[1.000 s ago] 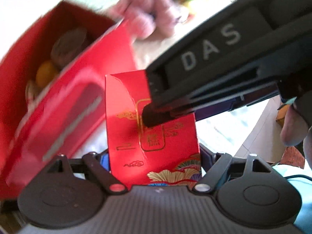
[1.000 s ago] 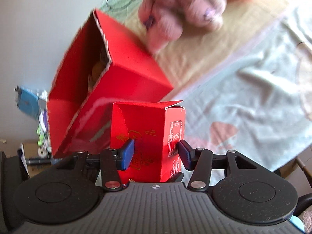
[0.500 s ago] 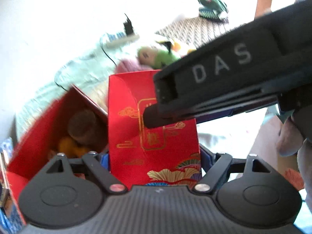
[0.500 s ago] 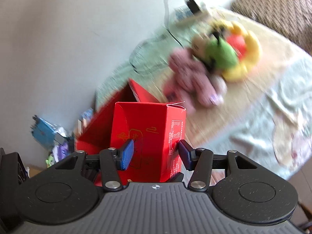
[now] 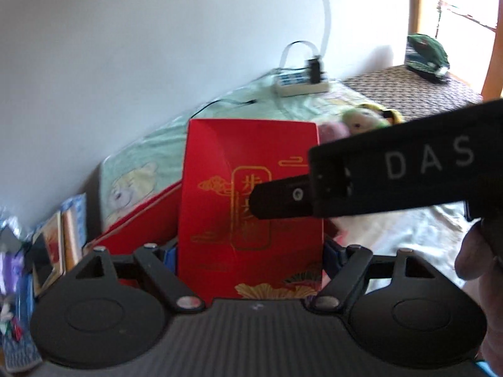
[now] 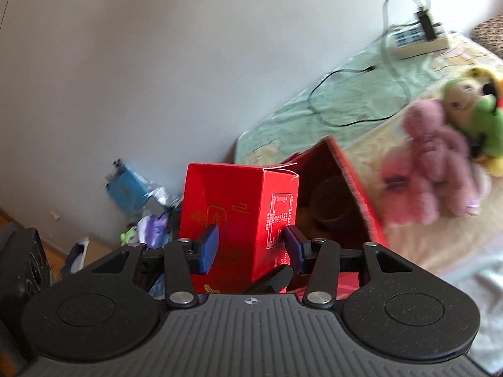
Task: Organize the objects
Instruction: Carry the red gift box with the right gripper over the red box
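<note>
A small red box (image 5: 217,188) with gold print is held upright between the blue pads of my left gripper (image 5: 250,257), which is shut on it. My right gripper (image 6: 251,248) is shut on the same small red box (image 6: 239,194) from another side. One of its black fingers (image 5: 283,199) lies across the box's printed face. Just behind stands a larger open red box (image 6: 355,194) on the bed, with a brown round thing dimly seen inside. In the left wrist view, only a wall of this larger red box (image 5: 141,223) shows.
Pink plush toy (image 6: 430,169) and green plush toy (image 6: 478,106) lie on the bed to the right. A power strip (image 6: 418,40) with cables sits by the wall. Clutter (image 6: 135,188) lies on the floor at left. A person's hand (image 5: 474,257) is at right.
Both grippers have risen and tilted up with the small red box. The large red box has sunk lower in view; the wall and power strip have come into sight.
</note>
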`<state>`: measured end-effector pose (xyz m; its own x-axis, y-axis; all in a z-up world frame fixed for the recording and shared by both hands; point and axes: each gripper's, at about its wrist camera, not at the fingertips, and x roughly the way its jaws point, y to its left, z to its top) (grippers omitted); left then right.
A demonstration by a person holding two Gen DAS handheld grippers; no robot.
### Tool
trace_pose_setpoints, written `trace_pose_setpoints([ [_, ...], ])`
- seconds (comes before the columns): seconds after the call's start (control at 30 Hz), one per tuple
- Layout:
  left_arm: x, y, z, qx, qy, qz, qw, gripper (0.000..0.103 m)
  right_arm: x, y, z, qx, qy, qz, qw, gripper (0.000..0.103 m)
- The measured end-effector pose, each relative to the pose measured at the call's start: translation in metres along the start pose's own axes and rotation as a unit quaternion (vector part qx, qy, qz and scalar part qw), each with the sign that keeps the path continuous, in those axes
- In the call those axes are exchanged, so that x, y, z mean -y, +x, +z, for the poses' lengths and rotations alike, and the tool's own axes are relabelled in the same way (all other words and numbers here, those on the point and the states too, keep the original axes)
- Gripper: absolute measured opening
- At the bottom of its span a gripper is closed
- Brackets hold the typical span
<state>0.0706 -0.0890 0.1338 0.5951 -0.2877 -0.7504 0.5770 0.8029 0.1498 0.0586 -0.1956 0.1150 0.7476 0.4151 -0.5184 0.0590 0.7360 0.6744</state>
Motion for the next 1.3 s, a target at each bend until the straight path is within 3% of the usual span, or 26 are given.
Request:
trace_pose_setpoints([
  [0.1,-0.017,0.033,-0.011,-0.012,-0.016,0.019,0.9996,0.079,-0.006,0.023,-0.001,-0.014,-0.006,0.014,1.000,0.050],
  [0.3,-0.062,0.037,-0.030,-0.031,-0.042,0.055,0.9971,0.079,-0.014,0.065,-0.002,-0.053,-0.014,0.035,0.998,0.049],
  [0.53,-0.100,0.069,-0.046,-0.055,-0.067,0.083,0.9928,0.079,-0.019,0.110,-0.002,-0.101,-0.021,0.056,0.993,0.049],
  [0.93,-0.133,0.115,-0.057,-0.114,-0.102,0.090,0.9841,0.079,-0.015,0.168,0.001,-0.181,-0.025,0.059,0.981,0.048],
  [1.3,-0.138,0.143,-0.068,-0.169,-0.114,0.101,0.9738,0.080,-0.005,0.215,0.007,-0.282,-0.035,0.062,0.957,0.051],
])
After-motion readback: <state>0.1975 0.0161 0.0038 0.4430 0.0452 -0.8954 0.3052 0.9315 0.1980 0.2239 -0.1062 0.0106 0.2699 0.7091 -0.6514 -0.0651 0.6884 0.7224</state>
